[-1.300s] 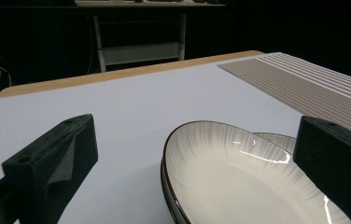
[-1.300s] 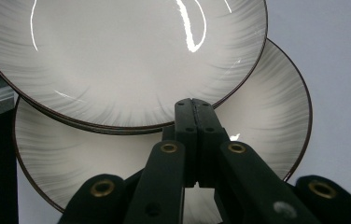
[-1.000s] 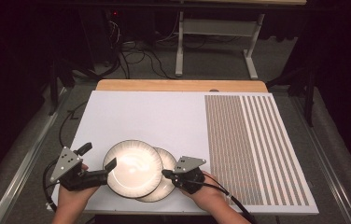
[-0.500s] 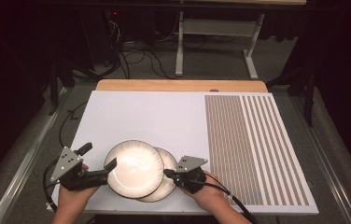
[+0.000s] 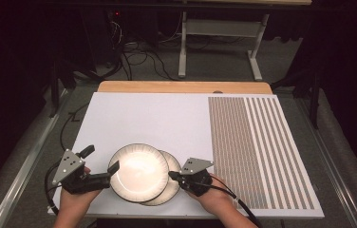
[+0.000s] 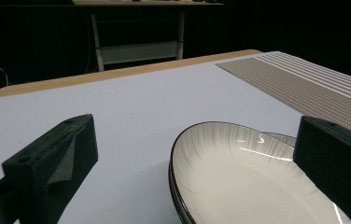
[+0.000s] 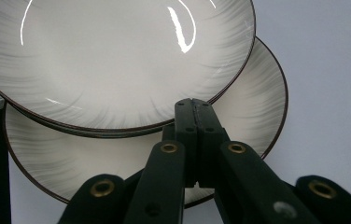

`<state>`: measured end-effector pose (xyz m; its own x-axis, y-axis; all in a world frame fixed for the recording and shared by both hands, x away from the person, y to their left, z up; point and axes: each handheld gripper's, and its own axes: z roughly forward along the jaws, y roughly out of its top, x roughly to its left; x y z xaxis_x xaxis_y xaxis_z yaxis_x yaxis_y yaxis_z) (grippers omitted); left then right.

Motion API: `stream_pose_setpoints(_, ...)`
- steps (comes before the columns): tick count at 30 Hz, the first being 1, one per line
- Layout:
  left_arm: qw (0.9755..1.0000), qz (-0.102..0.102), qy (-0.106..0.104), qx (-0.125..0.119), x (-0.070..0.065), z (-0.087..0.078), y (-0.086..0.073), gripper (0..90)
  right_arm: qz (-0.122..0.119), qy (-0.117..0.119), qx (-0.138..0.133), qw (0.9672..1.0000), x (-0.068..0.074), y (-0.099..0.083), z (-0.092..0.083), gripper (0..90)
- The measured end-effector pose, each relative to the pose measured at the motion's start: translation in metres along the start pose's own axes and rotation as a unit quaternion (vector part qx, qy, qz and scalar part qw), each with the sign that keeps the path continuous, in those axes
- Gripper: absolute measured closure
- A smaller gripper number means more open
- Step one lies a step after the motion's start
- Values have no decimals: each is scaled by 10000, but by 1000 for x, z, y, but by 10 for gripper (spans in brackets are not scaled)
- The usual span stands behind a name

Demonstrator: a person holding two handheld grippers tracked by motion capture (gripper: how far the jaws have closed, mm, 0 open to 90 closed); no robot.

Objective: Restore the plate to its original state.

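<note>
Near edge of the bench (image 5: 134, 114): I hold the left gripper (image 5: 112, 170) at the near left with its jaws spread wide. In the left gripper view one jaw stands clear over bare white board and the other rises in front of the near right part of the upper plate (image 5: 138, 172), whose left rim lies between them; whether either jaw touches the rim I cannot tell. At the near right, my right gripper (image 5: 173, 175) has its jaws pressed together. In the right gripper view (image 7: 194, 106) they lie over the lower plate (image 7: 253, 107), and their tips reach the edge of the upper plate. The upper plate rests on the lower plate, offset to the left, both pale with dark rims. Farther right lies a striped panel (image 5: 257, 147). At the far edge a wooden strip (image 5: 181, 87) borders the board.
</note>
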<state>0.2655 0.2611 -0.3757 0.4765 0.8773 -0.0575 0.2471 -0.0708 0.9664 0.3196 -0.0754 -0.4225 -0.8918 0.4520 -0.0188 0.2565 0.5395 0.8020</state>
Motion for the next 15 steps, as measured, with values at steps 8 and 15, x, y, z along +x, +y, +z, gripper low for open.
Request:
stream_pose_setpoints(8,10000,6,-10,-1,0,0,0,6,20,-8,1,10000,0,0,-1,900)
stream_pose_setpoints(15,10000,-4,-10,-1,0,0,0,6,14,-37,0,10000,-2,-1,-4,900)
